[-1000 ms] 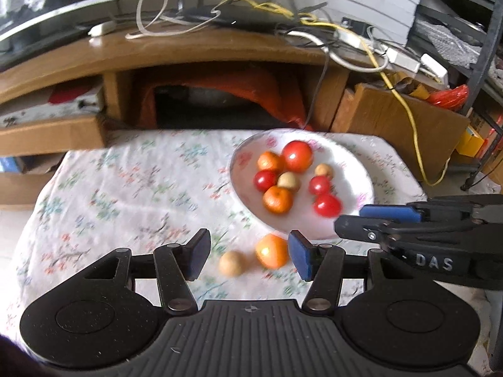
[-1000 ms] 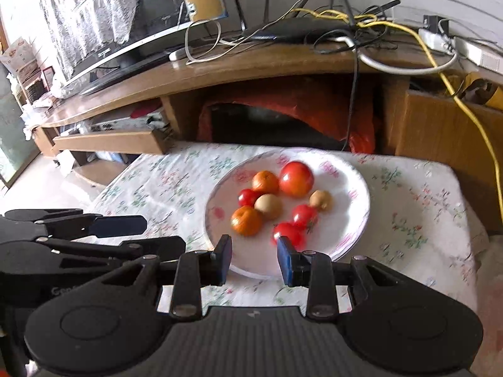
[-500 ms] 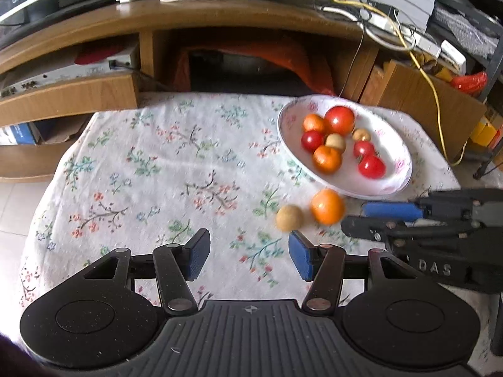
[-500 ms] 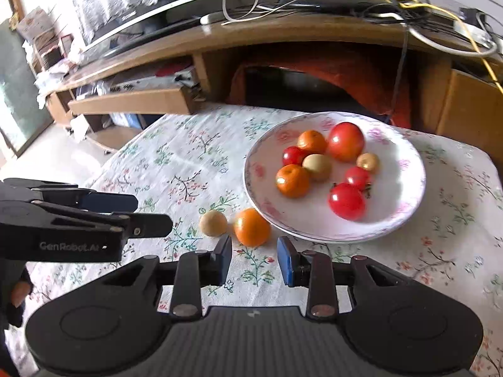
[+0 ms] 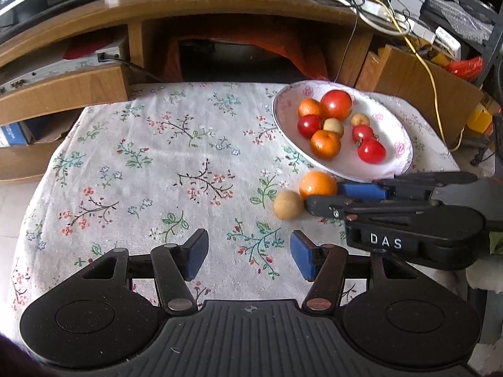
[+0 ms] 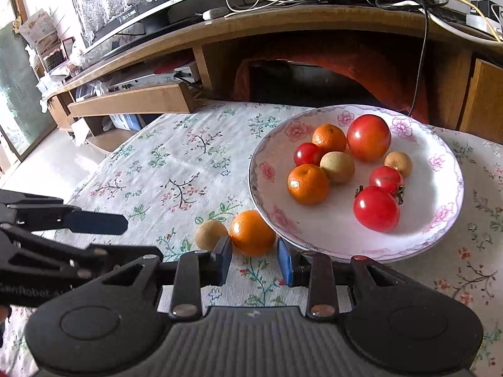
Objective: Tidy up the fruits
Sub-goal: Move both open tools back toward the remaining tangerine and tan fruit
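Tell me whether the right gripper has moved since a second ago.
Yes. The right gripper has come down from the plate toward the orange lying on the cloth beside it.

Tablecloth (image 6: 176,169): off-white, small floral sprigs in pink, green, blue, dark branches. Plate (image 6: 440,163): white, pink flowers round rim. On plate: orange mandarins (image 6: 307,183), red tomatoes (image 6: 376,209), tan round fruits (image 6: 337,166). On cloth: orange mandarin (image 6: 252,233), tan fruit (image 6: 210,234). Gripper pads (image 6: 284,264): blue, on black arms.

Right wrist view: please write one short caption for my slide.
Right gripper lines up on a loose orange beside the plate of fruit; nothing between its jaws.
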A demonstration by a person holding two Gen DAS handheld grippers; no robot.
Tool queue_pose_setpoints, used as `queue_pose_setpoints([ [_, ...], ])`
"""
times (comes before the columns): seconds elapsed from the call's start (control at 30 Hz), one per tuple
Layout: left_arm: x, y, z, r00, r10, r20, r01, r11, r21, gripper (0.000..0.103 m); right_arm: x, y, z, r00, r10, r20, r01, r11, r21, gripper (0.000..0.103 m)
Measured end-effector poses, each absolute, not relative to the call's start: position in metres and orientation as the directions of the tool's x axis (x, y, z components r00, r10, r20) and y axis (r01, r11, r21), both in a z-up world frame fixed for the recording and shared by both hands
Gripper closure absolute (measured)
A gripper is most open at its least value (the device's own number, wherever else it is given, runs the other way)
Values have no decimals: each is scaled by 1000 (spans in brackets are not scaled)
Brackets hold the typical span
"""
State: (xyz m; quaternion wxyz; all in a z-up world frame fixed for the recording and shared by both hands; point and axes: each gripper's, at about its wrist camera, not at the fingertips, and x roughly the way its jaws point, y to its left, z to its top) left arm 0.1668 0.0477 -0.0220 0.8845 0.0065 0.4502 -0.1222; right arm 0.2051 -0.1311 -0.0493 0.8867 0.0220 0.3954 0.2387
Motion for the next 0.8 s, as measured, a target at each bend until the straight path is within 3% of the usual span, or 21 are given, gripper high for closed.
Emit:
queue_pose_setpoints([
  [0.3, 169, 50, -27, 557, -206, -805, 227, 970, -92, 36, 204, -127, -50, 588, 463, -663, -428, 874, 230, 73],
  [0.8, 195, 8, -41, 598, -213, -773, 266, 962, -59, 39, 149, -183, -35, 548, 369, -750, -394, 905, 158, 77],
])
